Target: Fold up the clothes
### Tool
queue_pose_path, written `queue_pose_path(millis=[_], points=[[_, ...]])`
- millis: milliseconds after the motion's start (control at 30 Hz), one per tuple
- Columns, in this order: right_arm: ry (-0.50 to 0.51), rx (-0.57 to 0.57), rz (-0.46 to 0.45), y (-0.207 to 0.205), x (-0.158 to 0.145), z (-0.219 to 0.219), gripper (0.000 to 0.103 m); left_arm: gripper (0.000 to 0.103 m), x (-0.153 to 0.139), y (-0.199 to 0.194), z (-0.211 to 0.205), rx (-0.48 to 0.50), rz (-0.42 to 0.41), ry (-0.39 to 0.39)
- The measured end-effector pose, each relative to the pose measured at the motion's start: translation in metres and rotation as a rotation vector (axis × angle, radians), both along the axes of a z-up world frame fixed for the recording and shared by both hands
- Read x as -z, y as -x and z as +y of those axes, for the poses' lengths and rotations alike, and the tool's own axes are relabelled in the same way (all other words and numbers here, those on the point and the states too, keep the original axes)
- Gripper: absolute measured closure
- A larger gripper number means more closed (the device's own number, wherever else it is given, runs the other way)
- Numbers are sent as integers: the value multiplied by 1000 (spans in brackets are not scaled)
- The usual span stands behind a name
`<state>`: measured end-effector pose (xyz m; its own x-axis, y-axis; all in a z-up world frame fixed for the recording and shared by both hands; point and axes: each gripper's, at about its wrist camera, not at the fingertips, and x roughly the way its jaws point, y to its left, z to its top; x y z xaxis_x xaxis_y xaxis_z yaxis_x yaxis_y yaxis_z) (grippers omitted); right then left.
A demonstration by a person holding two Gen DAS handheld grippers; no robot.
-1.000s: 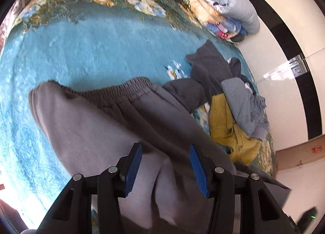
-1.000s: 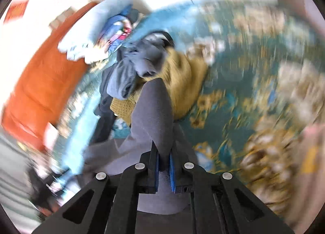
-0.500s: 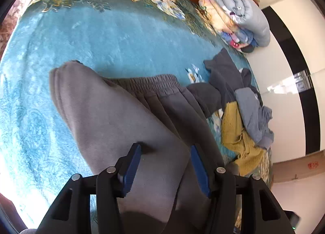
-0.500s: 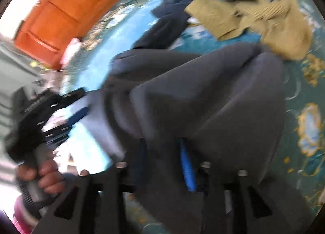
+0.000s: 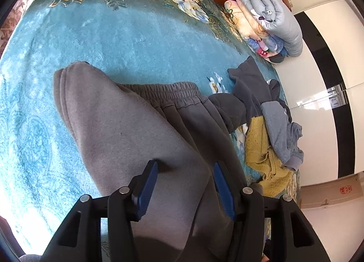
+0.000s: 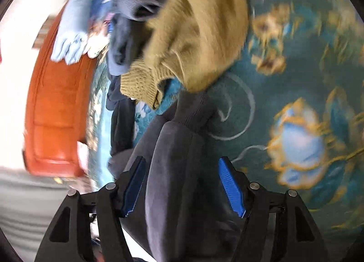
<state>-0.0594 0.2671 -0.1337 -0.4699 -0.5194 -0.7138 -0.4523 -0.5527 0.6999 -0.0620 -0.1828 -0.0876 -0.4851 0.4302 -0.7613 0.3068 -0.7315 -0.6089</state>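
One grey fleece sweatpants (image 5: 141, 139), elastic waistband; two grippers, left gripper (image 5: 185, 184) and right gripper (image 6: 182, 187), jaws apart; plush teal bedspread (image 5: 118, 34).

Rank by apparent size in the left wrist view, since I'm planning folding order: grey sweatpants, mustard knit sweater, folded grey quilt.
1. grey sweatpants, largest, though nearest the camera.
2. and 3. folded grey quilt and mustard knit sweater look alike; sweater partly covered.

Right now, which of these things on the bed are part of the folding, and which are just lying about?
In use:
grey sweatpants
left gripper, open
right gripper, open

Lying about:
mustard knit sweater
blue-grey garment
dark garment
stack of folded quilts
blue floral bedspread
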Motion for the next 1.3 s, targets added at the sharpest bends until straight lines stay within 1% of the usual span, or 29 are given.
queue_pose_path(millis=[33,67,100,133,167,233,300,367,467,533,567,667,700,833,900,933,1000,1067,1133,1200,1300], points=[[16,17,-26,4,6,-2,36,47,0,0,-1,-2,-1,0],[33,36,-45,7,11,-4,39,47,0,-1,-1,-4,-3,-1],[50,50,-45,7,12,-5,62,47,1,-1,-2,-6,-4,-1],[66,62,-40,5,12,-7,78,47,1,-1,-2,-8,-6,-2],[55,64,-32,3,7,-7,96,47,1,-1,-3,-10,-6,-3],[13,53,1,-2,-11,-2,96,47,1,-2,-3,-13,-6,-4],[-44,51,69,-10,-42,9,96,47,0,-3,-5,-15,-2,-7],[-136,68,149,-28,-79,25,96,47,-1,-5,-6,-21,3,-16],[-314,155,251,-68,-135,61,96,47,-3,-7,-10,-29,8,-31],[-418,250,280,-98,-158,90,96,46,-5,-9,-13,-36,14,-41],[-464,290,282,-110,-164,102,96,46,-5,-10,-14,-40,17,-45],[-545,365,218,-128,-158,128,96,45,-7,-13,-19,-58,22,-63],[-562,379,181,-130,-150,134,96,44,-7,-14,-21,-67,22,-67],[-510,374,5,-138,-97,153,96,42,-9,-18,-29,-106,19,-74],[-483,380,-30,-142,-83,156,96,42,-9,-20,-32,-126,13,-68],[-474,385,-29,-143,-82,155,94,42,-10,-21,-34,-140,9,-58],[-461,383,-17,-144,-85,153,93,41,-12,-21,-39,-159,3,-36],[-463,352,7,-147,-101,152,92,41,-15,-23,-44,-184,-2,-16],[-492,325,21,-151,-118,148,85,41,-15,-24,-50,-209,-8,-14],[-572,310,38,-159,-140,140,73,41,-11,-22,-56,-232,-43,-18],[-704,282,89,-159,-167,122,72,41,-3,-18,-65,-268,-93,-19]])
